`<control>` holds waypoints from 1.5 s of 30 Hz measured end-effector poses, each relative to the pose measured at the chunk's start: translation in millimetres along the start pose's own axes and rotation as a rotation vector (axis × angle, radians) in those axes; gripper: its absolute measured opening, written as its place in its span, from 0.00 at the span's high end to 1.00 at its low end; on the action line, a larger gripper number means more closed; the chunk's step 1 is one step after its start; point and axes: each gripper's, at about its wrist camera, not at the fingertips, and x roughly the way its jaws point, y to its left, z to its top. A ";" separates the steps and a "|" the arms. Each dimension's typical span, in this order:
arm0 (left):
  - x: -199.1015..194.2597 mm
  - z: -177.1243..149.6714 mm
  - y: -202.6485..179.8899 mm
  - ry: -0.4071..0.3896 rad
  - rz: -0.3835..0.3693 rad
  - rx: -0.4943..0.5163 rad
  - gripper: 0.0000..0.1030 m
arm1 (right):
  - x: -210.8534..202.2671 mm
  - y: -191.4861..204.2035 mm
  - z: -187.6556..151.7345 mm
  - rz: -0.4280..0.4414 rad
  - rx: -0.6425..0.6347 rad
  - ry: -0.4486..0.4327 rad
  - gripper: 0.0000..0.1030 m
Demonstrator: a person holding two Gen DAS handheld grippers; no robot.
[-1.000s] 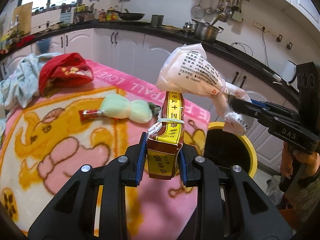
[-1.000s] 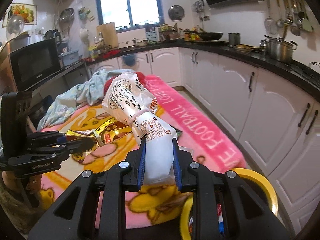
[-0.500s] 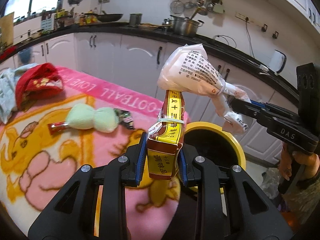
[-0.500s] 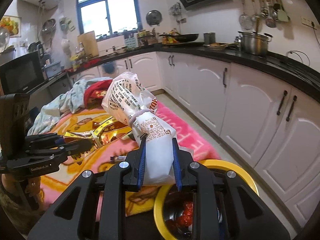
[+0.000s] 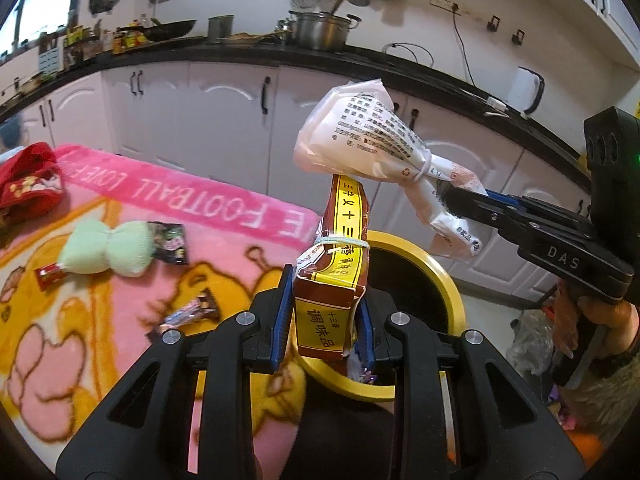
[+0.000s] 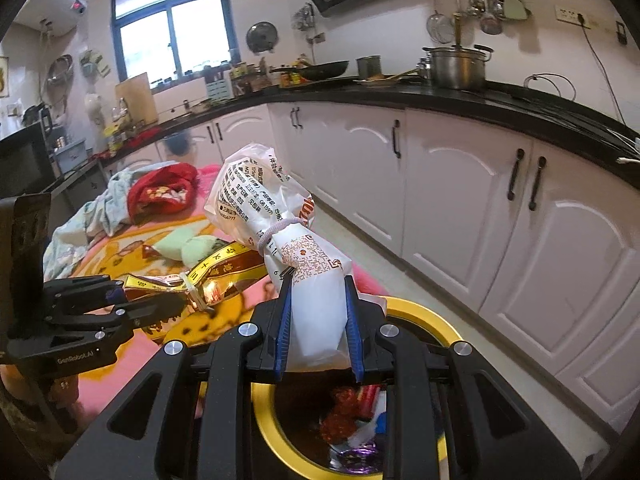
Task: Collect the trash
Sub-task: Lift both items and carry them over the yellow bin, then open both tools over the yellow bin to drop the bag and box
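Observation:
My left gripper [image 5: 325,312] is shut on a brown and yellow seasoning packet [image 5: 336,280] tied with a rubber band, held over the near rim of a yellow-rimmed trash bin [image 5: 452,292]. My right gripper [image 6: 316,320] is shut on a white printed plastic bag [image 6: 288,240] tied with a band, held above the same bin [image 6: 424,316], which holds red and purple wrappers. The right gripper [image 5: 452,196] with the white bag [image 5: 368,136] shows at right in the left wrist view. The left gripper [image 6: 176,304] with the packet [image 6: 224,276] shows at left in the right wrist view.
A pink cartoon blanket [image 5: 120,280] covers the table, with a pale green pouch [image 5: 108,248], small wrappers [image 5: 188,312], a red cloth item [image 5: 28,180] and a light cloth [image 6: 88,216] on it. White kitchen cabinets [image 6: 480,208] stand behind the bin.
Both grippers have moved right with their loads, from above the blanket to above the trash bin. Both grips are unchanged.

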 end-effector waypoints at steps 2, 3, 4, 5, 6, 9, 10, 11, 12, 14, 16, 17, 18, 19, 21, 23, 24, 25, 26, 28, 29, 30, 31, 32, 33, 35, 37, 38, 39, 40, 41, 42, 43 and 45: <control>4.6 -0.5 -4.8 0.005 -0.009 0.006 0.80 | -0.6 -5.1 -2.8 -0.013 0.011 -0.001 0.78; 6.5 -0.4 -6.8 0.008 -0.013 0.009 0.80 | -0.3 -7.8 -3.5 -0.018 0.017 0.000 0.78; 7.8 -0.3 -8.6 0.010 -0.015 0.012 0.80 | -0.1 -10.2 -4.4 -0.025 0.022 0.001 0.78; 9.7 -0.2 -11.3 0.012 -0.018 0.015 0.80 | 0.3 -12.5 -5.0 -0.031 0.028 0.001 0.78; 11.2 -0.5 -13.2 0.014 -0.021 0.018 0.80 | 0.6 -14.4 -5.6 -0.034 0.034 0.002 0.78; 15.8 -1.9 -17.5 0.022 -0.029 0.028 0.80 | 1.1 -20.2 -8.2 -0.047 0.045 0.003 0.78; 17.1 -2.5 -18.7 0.025 -0.031 0.029 0.80 | 1.3 -21.8 -8.7 -0.051 0.045 0.004 0.78; 19.2 -3.7 -19.7 0.029 -0.035 0.029 0.80 | 1.1 -23.8 -9.5 -0.058 0.045 0.003 0.78; 21.3 -4.6 -20.7 0.033 -0.039 0.029 0.80 | 1.1 -24.9 -10.8 -0.066 0.045 0.003 0.78; 26.1 -6.4 -22.7 0.043 -0.047 0.029 0.80 | 2.4 -27.1 -12.6 -0.077 0.045 0.004 0.78; 30.6 -9.2 -24.6 0.054 -0.058 0.027 0.80 | 4.3 -30.6 -15.6 -0.088 0.051 0.011 0.78; 32.0 -10.5 -25.4 0.057 -0.063 0.026 0.80 | 5.4 -32.4 -17.1 -0.092 0.056 0.016 0.78; 33.5 -11.8 -25.2 0.059 -0.067 0.027 0.80 | 6.7 -34.3 -19.3 -0.096 0.061 0.021 0.78; 34.8 -12.5 -25.8 0.062 -0.068 0.028 0.80 | 8.0 -36.5 -21.0 -0.100 0.064 0.024 0.78; 38.8 -15.0 -27.3 0.070 -0.074 0.026 0.80 | 10.6 -40.8 -24.0 -0.105 0.073 0.033 0.78; 42.5 -16.9 -28.4 0.077 -0.076 0.027 0.80 | 12.8 -44.5 -25.4 -0.110 0.081 0.039 0.78; 45.1 -18.1 -28.7 0.082 -0.078 0.027 0.80 | 14.2 -46.9 -27.2 -0.114 0.088 0.043 0.78; 46.6 -18.4 -28.6 0.085 -0.079 0.025 0.80 | 15.4 -48.7 -27.8 -0.114 0.091 0.047 0.78; 49.7 -19.8 -28.7 0.091 -0.081 0.023 0.80 | 16.7 -50.7 -29.0 -0.116 0.096 0.051 0.78; 54.4 -22.1 -29.4 0.100 -0.085 0.021 0.80 | 19.9 -54.1 -32.6 -0.124 0.102 0.060 0.78; 56.1 -23.0 -29.0 0.103 -0.086 0.020 0.80 | 21.4 -55.7 -34.2 -0.126 0.106 0.065 0.78; 58.2 -24.3 -28.9 0.107 -0.087 0.019 0.80 | 23.3 -57.3 -36.3 -0.128 0.111 0.071 0.78; 60.4 -25.7 -28.6 0.111 -0.087 0.017 0.80 | 25.0 -58.9 -38.1 -0.131 0.114 0.076 0.78; 62.4 -26.4 -28.5 0.114 -0.088 0.015 0.80 | 26.4 -60.5 -39.5 -0.132 0.116 0.081 0.78; 64.2 -27.7 -28.6 0.118 -0.088 0.012 0.80 | 29.0 -62.2 -42.2 -0.135 0.120 0.091 0.78; 68.7 -29.9 -27.7 0.129 -0.093 0.004 0.80 | 32.7 -64.8 -46.0 -0.138 0.127 0.104 0.78; 72.4 -32.0 -26.9 0.138 -0.095 -0.002 0.80 | 36.8 -67.8 -50.8 -0.142 0.135 0.119 0.78; 74.6 -33.3 -26.4 0.143 -0.096 -0.004 0.80 | 38.3 -69.4 -52.5 -0.143 0.140 0.125 0.78; 76.4 -34.3 -26.1 0.147 -0.096 -0.006 0.80 | 40.7 -71.1 -54.9 -0.144 0.149 0.136 0.78; 77.7 -35.2 -26.0 0.150 -0.097 -0.008 0.80 | 42.2 -71.7 -55.7 -0.144 0.153 0.143 0.78; 80.2 -36.5 -25.8 0.156 -0.097 -0.010 0.80 | 43.8 -72.6 -56.9 -0.144 0.158 0.151 0.78; 82.2 -37.1 -25.1 0.161 -0.098 -0.012 0.80 | 45.2 -73.4 -58.0 -0.143 0.161 0.156 0.78; 84.7 -38.3 -24.5 0.167 -0.100 -0.015 0.80 | 46.9 -73.8 -59.5 -0.141 0.164 0.163 0.78; 89.0 -39.4 -23.6 0.177 -0.102 -0.018 0.80 | 49.5 -74.1 -62.0 -0.140 0.167 0.175 0.77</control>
